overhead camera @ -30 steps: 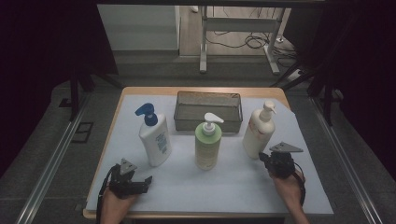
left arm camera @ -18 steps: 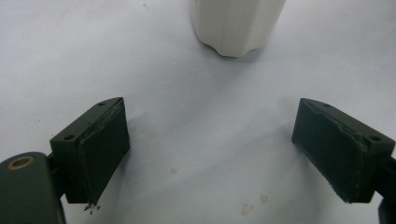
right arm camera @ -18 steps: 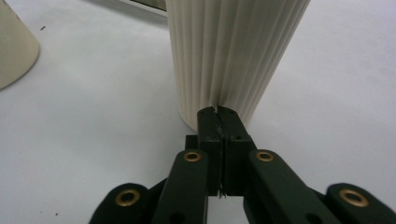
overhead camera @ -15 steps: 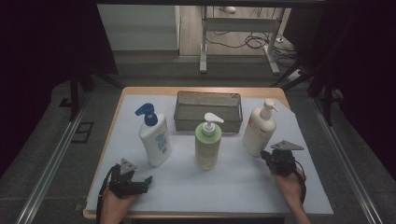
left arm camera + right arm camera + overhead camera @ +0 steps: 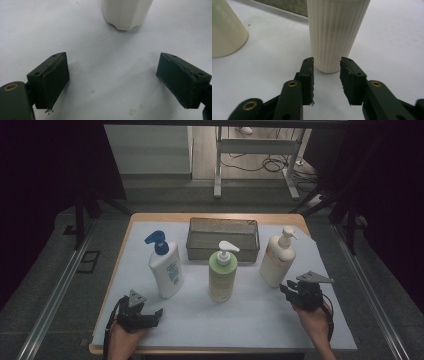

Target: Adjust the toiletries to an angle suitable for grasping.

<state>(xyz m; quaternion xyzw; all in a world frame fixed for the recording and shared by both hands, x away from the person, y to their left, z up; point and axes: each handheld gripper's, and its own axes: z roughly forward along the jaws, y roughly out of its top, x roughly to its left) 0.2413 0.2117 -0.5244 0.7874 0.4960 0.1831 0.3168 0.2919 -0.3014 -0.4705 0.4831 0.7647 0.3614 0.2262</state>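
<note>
Just been opening: right gripper [image 5: 326, 75] jaws, now partly apart, nothing between, aimed at cream ribbed bottle [image 5: 335, 32] standing just ahead, top cut off. Left gripper [image 5: 113, 82] wide open, empty, near white bottle [image 5: 126, 12], base alone visible. Otherwise unchanged on table [image 5: 150, 222].

Cream bottle [image 5: 336, 32] just before right claw [image 5: 326, 80]

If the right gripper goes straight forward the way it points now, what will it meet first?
Most likely the cream ribbed bottle. It stands upright directly ahead of the right gripper, whose jaws have just been opening, with nothing between them yet. The gap looks narrower than the bottle, though depth is unclear.
</note>
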